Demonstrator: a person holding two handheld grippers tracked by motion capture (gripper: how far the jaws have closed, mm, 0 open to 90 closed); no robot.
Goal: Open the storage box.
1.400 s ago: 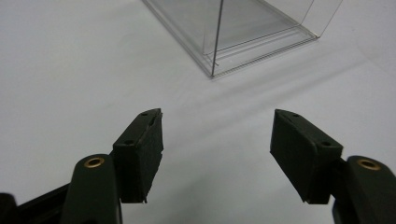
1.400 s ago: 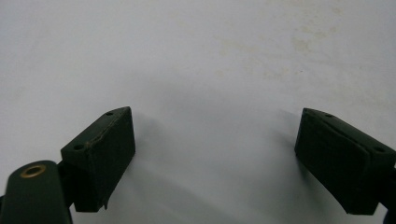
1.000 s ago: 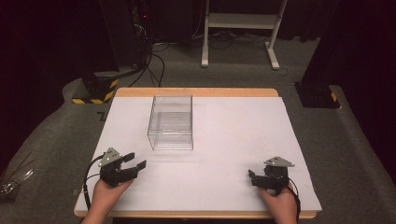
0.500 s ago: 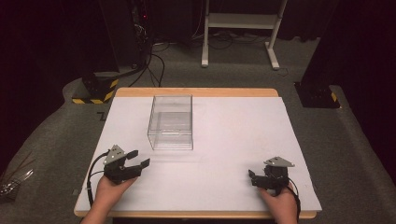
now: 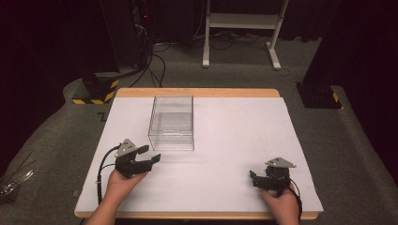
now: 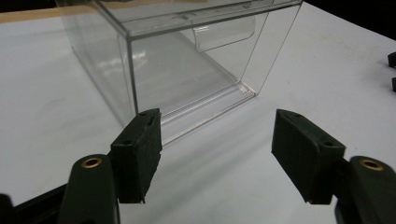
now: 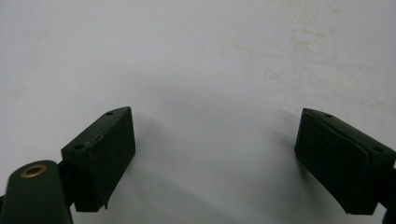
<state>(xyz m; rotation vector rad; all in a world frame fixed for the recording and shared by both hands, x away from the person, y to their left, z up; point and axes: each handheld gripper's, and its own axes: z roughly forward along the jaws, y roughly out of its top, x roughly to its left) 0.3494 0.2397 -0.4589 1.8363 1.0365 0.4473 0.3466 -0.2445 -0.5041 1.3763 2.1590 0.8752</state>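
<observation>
A clear plastic box [image 5: 172,123] stands on the white table [image 5: 234,136], left of centre; it is empty. My left gripper [image 5: 152,157] is open just in front of the box's near end, a short gap away, pointing up and right. In the left gripper view the box [image 6: 187,56] rises just beyond the two spread jaws, with nothing between them. My right gripper [image 5: 253,178] rests near the front right of the table, open, pointing left. The right gripper view has its jaws wide apart over bare white table [image 7: 201,70].
The table's wooden far edge [image 5: 197,92] borders a grey floor. Behind it stand a white frame [image 5: 244,28], black cables [image 5: 155,61] and a yellow-black striped base [image 5: 96,91]. A dark base [image 5: 319,96] sits at the right.
My left gripper has moved forward and to the right, closer to the near end of the clear box. The right gripper has stayed where it was.
</observation>
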